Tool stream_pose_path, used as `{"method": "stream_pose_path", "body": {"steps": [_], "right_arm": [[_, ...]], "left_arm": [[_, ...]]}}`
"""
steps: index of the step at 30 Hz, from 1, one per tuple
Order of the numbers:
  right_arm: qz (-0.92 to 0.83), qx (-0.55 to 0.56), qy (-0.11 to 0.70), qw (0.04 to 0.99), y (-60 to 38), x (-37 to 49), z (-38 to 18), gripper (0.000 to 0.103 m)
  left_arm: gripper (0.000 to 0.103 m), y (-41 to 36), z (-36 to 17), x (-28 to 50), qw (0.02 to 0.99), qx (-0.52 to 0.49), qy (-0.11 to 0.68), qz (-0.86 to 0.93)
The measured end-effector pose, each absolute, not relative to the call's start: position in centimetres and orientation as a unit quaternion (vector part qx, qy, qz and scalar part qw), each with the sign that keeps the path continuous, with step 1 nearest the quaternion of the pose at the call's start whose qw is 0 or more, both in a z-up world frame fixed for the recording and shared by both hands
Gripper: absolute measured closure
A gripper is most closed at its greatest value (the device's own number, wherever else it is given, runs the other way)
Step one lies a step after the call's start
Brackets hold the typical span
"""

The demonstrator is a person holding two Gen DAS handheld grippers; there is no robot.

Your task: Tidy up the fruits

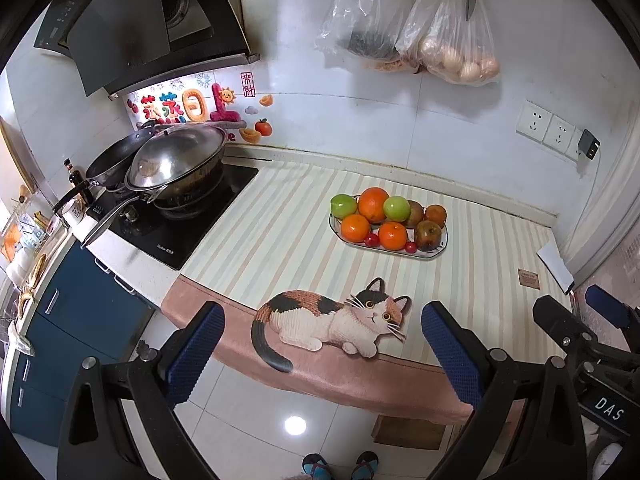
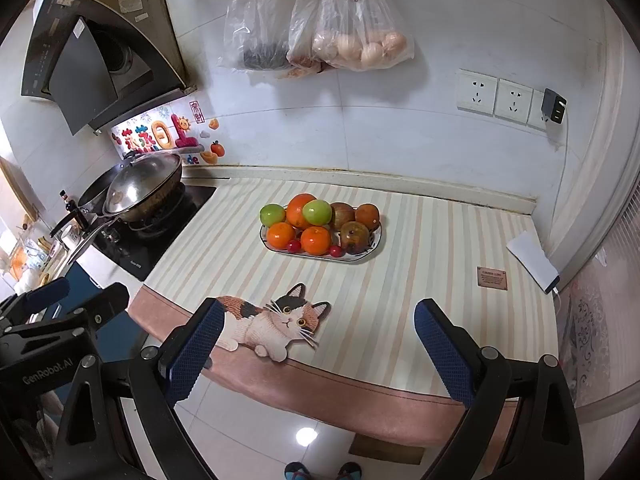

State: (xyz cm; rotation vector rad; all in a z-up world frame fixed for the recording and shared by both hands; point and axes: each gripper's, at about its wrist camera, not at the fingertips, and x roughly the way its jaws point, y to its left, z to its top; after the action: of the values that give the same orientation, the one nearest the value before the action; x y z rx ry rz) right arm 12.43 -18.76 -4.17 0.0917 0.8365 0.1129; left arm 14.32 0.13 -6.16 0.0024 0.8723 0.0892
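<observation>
Nearest: left gripper [image 1: 322, 344], blue-padded fingers spread wide, nothing held between them; kept back from the counter edge, above the floor, so the whole surface is left in view. Right gripper [image 2: 316, 340], likewise spread wide and empty, held level with the left one, just to its right; its body is seen at the right edge of the left wrist view.

Near counter edge: striped mat [image 2: 400, 320] with pink border, laid over the counter, presumably to protect it. A calico cat figure [image 2: 276, 324] is printed or appliquéd on the mat's near left part; decoration only.

Mid counter: oval plate [image 2: 372, 246], white with dark rim, set on the mat's centre, within reach of both tools. All fruit in view is gathered on it: two green apples [image 2: 317, 212], three oranges [image 2: 316, 240], brownish apples [image 2: 355, 236] at the right, small red fruits [image 2: 294, 245] tucked along the near rim. No loose fruit is seen on the mat. The arrangement fits either a finished gathering or a pile awaiting sorting.

Far left: wok [image 2: 140, 188] with lid, on the hob.

Far wall: plastic bags [image 2: 348, 28] hung up, one holding eggs; sockets [image 2: 496, 96] at right.
</observation>
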Motion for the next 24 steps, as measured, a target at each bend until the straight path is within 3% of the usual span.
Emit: {"method": "stream_pose_path", "body": {"steps": [24], "right_arm": [[0.054,0.043,0.404,0.912,-18.68,13.02,-4.39,0.005]], "left_arm": [[0.002,-0.02,-6.08,14.3,0.905,0.005,0.424,0.042]]}}
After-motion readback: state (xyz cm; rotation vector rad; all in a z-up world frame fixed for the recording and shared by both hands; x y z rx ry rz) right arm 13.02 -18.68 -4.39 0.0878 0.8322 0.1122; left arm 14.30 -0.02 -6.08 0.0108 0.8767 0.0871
